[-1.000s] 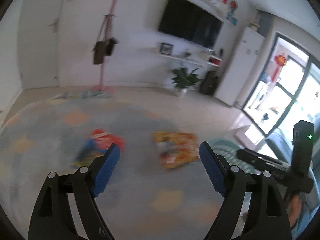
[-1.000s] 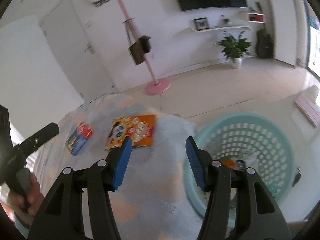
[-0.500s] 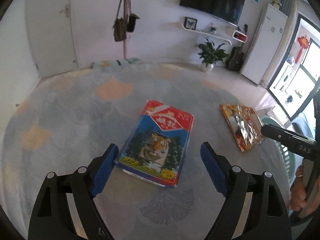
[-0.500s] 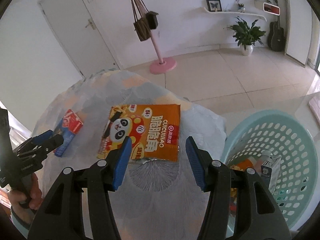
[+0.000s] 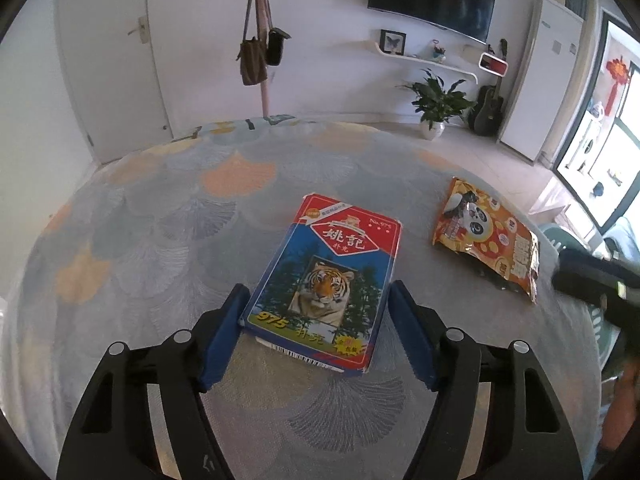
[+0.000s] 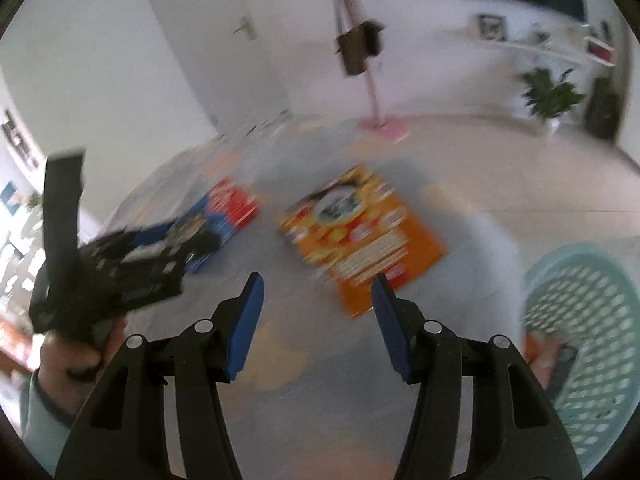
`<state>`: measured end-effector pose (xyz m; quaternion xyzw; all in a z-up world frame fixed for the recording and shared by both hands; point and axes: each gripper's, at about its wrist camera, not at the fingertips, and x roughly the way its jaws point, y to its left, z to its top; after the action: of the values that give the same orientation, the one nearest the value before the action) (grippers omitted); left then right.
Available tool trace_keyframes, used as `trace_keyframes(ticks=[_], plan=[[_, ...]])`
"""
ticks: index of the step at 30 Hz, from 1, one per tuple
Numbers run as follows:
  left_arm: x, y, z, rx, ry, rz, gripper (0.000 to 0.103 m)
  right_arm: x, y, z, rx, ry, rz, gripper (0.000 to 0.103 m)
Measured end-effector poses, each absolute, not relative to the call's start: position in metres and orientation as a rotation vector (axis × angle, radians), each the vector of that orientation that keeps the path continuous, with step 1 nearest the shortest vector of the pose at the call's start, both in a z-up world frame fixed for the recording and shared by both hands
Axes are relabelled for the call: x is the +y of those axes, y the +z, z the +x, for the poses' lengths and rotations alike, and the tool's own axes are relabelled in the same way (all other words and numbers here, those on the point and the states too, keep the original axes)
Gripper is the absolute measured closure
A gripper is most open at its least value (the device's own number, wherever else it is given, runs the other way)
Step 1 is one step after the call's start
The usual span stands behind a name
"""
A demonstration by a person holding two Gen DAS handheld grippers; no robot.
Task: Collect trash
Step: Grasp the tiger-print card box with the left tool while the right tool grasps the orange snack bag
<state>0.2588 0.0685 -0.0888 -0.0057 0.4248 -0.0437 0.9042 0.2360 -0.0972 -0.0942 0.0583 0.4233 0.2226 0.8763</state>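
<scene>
A blue and red card box with a tiger picture (image 5: 326,282) lies flat on the patterned tablecloth (image 5: 160,240). My left gripper (image 5: 318,302) is open, with its blue pads on either side of the box's near end. An orange panda snack bag (image 5: 488,238) lies to the right of the box. In the blurred right wrist view the bag (image 6: 360,240) lies just beyond my open, empty right gripper (image 6: 318,294), and the box (image 6: 224,216) lies to its left with the left gripper over it.
A teal plastic basket (image 6: 592,320) with some trash inside stands below the table's right edge. A pink coat stand with bags (image 5: 262,52), a potted plant (image 5: 434,104) and a white door (image 5: 108,60) are beyond the table.
My left gripper has moved forward and down so its pads now flank the tiger box. My right gripper has swung left, putting the snack bag ahead and the basket at far right.
</scene>
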Motion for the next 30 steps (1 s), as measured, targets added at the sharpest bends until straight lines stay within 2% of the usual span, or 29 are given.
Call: trace_keyframes(ticks=[1,2,4,9,19,25,27,28,29,30], plan=[[0.068,-0.089,0.257,0.876,-0.091,-0.016,0.035,-0.102,-0.093,0.244,0.880,0.432,0.117,0.041],[0.069,-0.089,0.257,0.873,-0.093,-0.024,0.035,-0.105,-0.093,0.250,0.880,0.405,0.109,0.027],[0.071,-0.090,0.254,0.867,-0.098,-0.042,0.037,-0.107,-0.097,0.266,0.894,0.359,0.075,0.017],[0.081,-0.089,0.250,0.846,-0.105,-0.103,0.040,-0.087,-0.112,0.286,0.979,0.412,0.010,0.014],[0.088,-0.087,0.249,0.822,-0.098,-0.144,0.041,-0.039,-0.130,0.296,0.965,0.436,-0.182,0.008],[0.095,-0.084,0.246,0.792,-0.089,-0.179,0.041,-0.032,-0.131,0.301,0.956,0.441,-0.180,0.009],[0.099,-0.084,0.245,0.788,-0.088,-0.197,0.041,-0.032,-0.129,0.302,0.939,0.437,-0.179,0.025],[0.100,-0.084,0.245,0.788,-0.088,-0.203,0.041,-0.032,-0.127,0.300,0.927,0.445,-0.179,0.040],[0.101,-0.084,0.245,0.786,-0.088,-0.206,0.041,-0.031,-0.125,0.298,0.918,0.457,-0.181,0.048],[0.102,-0.084,0.244,0.785,-0.088,-0.207,0.041,-0.031,-0.124,0.297,0.915,0.459,-0.181,0.050]])
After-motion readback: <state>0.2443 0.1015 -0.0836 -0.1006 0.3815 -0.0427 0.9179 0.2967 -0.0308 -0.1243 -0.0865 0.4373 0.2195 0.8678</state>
